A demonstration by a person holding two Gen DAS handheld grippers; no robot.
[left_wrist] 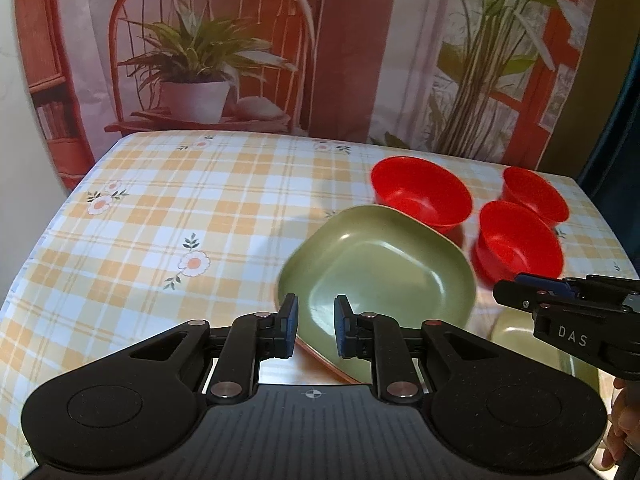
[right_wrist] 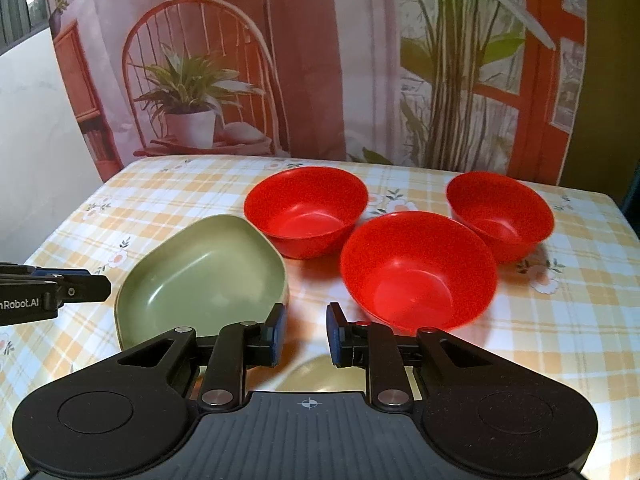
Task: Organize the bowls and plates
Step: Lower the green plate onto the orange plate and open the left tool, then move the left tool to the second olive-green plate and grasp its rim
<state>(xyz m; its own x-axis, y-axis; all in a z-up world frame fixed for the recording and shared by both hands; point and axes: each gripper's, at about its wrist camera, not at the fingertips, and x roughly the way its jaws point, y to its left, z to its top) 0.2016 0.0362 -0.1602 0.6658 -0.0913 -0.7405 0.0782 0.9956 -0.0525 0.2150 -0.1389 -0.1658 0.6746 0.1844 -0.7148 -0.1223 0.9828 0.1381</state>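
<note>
Progress: early. Three red bowls point(right_wrist: 306, 210) point(right_wrist: 418, 270) point(right_wrist: 500, 214) sit separate on the table point(left_wrist: 160, 216), none nested. Green plate point(right_wrist: 204, 276) lies left of them, apparently on an orange-rimmed one; a second green plate point(right_wrist: 320, 372) is partly visible under the right tongs. Stacking of bowls and plates looks mostly undone.

Left tongs point(left_wrist: 316, 326): narrow gap, nothing pinched, hovering over the green plate's near edge. Right tongs point(right_wrist: 306, 332): same narrow gap, empty, between the plate and the nearest bowl, touching neither.
</note>
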